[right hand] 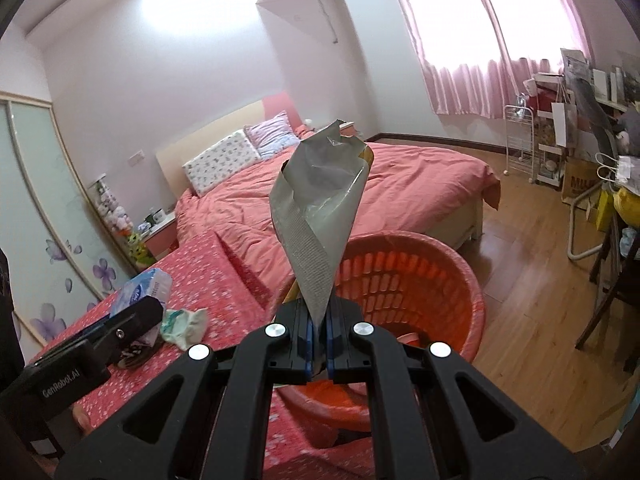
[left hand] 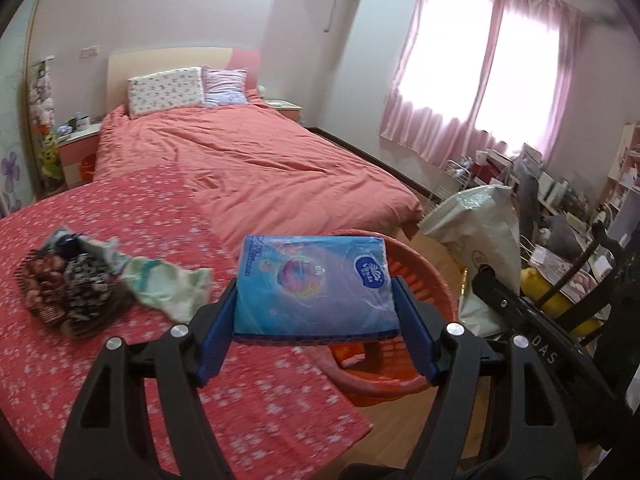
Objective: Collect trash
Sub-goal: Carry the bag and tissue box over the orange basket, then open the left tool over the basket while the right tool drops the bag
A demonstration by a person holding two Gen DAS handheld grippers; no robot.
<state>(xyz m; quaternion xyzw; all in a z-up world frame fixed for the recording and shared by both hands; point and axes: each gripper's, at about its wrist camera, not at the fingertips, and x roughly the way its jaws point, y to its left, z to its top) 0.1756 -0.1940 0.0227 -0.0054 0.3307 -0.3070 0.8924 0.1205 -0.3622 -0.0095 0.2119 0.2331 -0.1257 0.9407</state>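
My left gripper [left hand: 316,312] is shut on a blue tissue pack [left hand: 314,284] and holds it above the near rim of an orange laundry basket [left hand: 432,280]. The pack also shows in the right wrist view [right hand: 144,288]. My right gripper [right hand: 319,332] is shut on a silver foil snack bag [right hand: 320,208], held upright over the same basket [right hand: 420,280]. That bag also shows in the left wrist view [left hand: 476,248]. A pale green crumpled wrapper [left hand: 168,284] lies on the red flowered cloth [left hand: 120,360], left of the pack.
A pile of dark patterned fabric items [left hand: 64,284] lies on the cloth at the left. A bed with a coral duvet [left hand: 248,152] stands behind. A cluttered desk and dark chair [left hand: 580,248] are at the right. Wooden floor [right hand: 532,280] surrounds the basket.
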